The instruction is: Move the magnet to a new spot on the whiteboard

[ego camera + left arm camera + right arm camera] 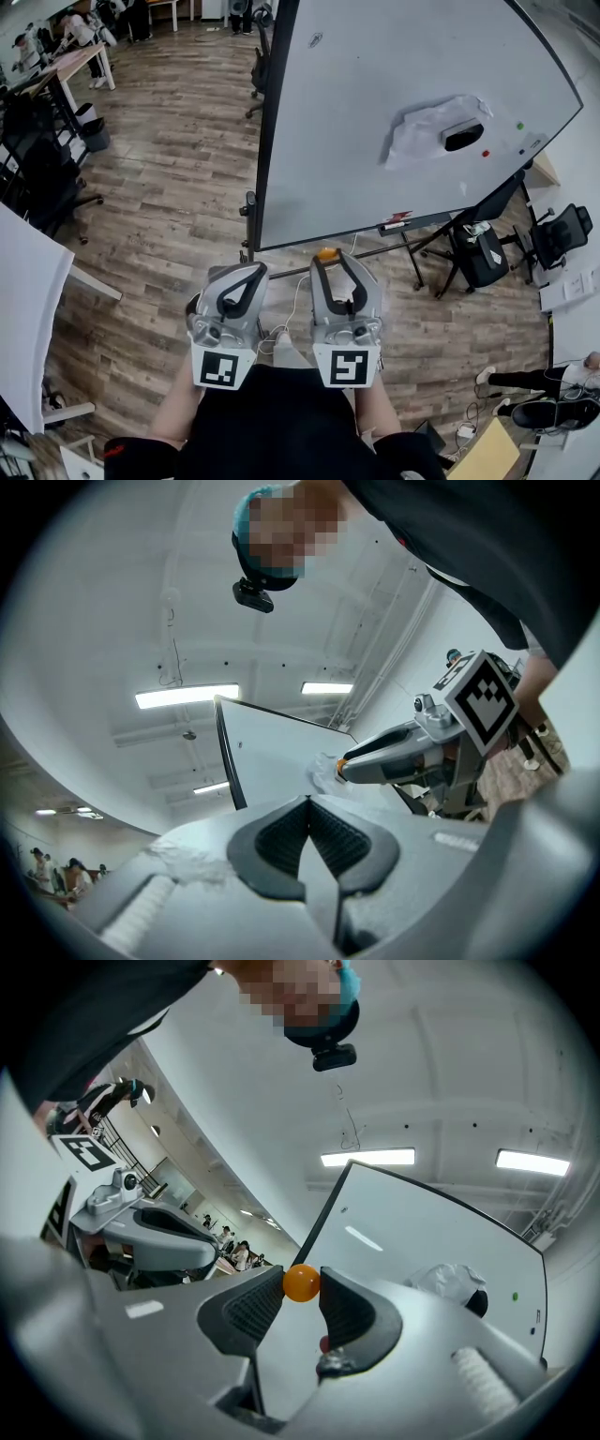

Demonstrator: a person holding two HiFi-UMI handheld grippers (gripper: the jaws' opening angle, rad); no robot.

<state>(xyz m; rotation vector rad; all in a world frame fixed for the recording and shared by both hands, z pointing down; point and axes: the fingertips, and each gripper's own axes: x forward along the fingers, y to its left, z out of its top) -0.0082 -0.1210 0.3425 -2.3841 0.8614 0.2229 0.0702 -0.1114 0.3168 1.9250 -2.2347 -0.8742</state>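
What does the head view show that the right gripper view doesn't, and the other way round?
Only the head view shows the wooden floor and a black chair. Only the right gripper view shows the ceiling lights. Both show the whiteboard with the crumpled paper on it, the orange magnet pinched in the right gripper, and the left gripper beside it.

Wood-plank floor [169, 178], black office chair [482, 255] at right, grey bin [96, 137] beside a far desk [77, 62]
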